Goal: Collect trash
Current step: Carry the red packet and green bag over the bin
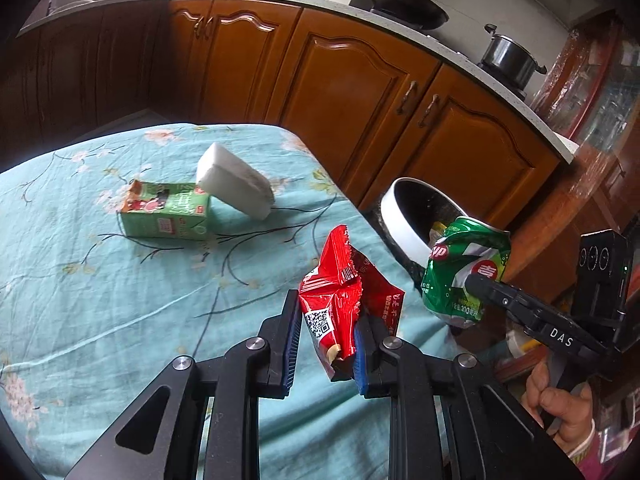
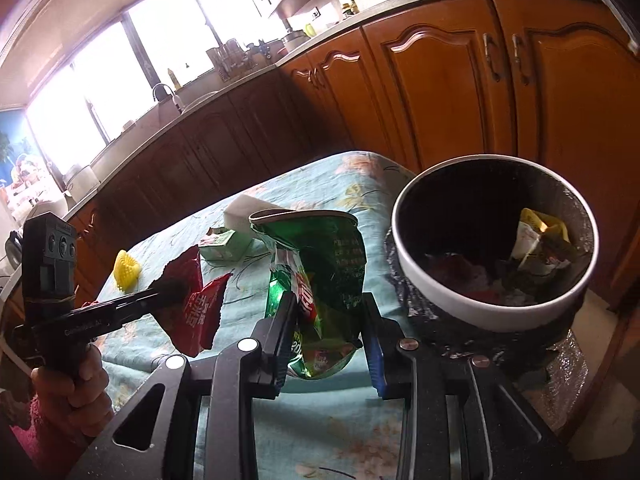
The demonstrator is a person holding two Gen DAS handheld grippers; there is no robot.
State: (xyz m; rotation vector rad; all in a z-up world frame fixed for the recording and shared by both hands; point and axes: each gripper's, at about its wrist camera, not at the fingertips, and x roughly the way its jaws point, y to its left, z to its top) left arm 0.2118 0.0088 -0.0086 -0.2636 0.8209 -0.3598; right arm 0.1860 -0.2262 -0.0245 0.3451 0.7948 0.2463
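Left gripper (image 1: pixel 330 334) clamped on a crumpled red wrapper (image 1: pixel 340 300), blue pads pressing its lower part, torn top sticking up beyond the fingertips. Right gripper (image 2: pixel 330 338) closed on a crushed green can (image 2: pixel 316 280), dented body squeezed between the jaws, open mouth past the tips. Ahead and to the right of the right jaws, a white-rimmed bin (image 2: pixel 452 304) with trash inside; farther ahead of the left jaws, on the floral tablecloth (image 1: pixel 100 300), a green carton (image 1: pixel 168 212) touching a white block (image 1: pixel 236 184).
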